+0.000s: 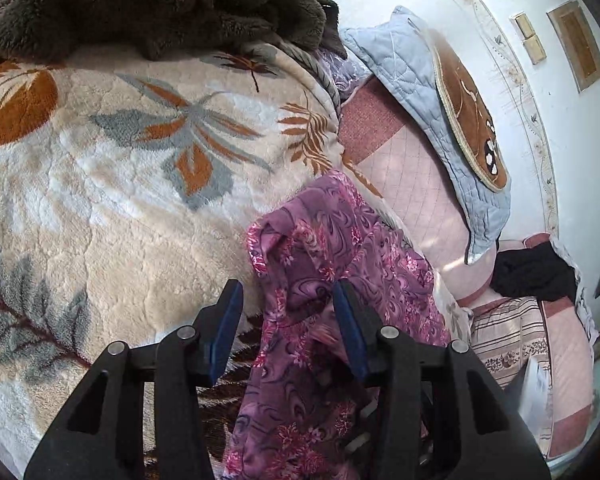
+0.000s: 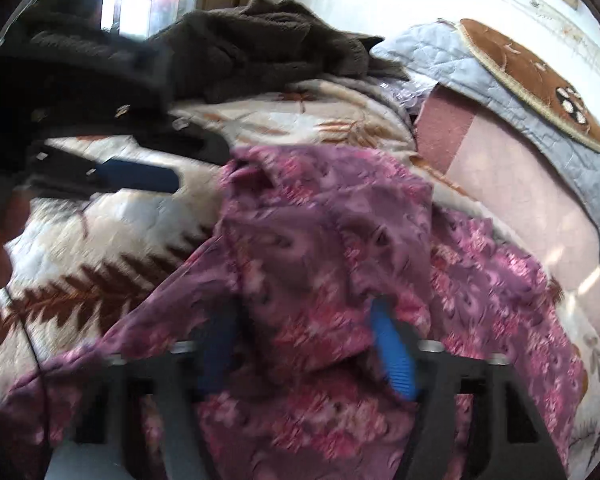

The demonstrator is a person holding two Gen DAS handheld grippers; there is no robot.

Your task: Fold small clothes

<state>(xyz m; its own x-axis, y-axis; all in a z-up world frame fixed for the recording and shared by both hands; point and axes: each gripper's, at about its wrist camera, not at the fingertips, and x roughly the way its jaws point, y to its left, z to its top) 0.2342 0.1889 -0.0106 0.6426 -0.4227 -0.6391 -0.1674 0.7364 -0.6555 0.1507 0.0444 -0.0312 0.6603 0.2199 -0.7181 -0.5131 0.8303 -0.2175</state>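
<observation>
The purple floral garment (image 2: 324,240) is being bunched between the right gripper (image 2: 304,344) jaws near the bed's pillow-side edge; the left gripper (image 1: 288,304) jaws are being held apart, gripping nothing, with open leaf-patterned blanket (image 1: 112,184) beside them.

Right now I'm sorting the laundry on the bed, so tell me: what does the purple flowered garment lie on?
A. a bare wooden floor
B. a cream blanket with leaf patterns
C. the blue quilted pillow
B: the purple flowered garment lies on the cream leaf-patterned blanket.

A home bedroom: plush leaf-patterned blanket (image 1: 120,168) (bed-sized), quilted pillow (image 1: 428,100), papered wall (image 1: 560,140).
</observation>
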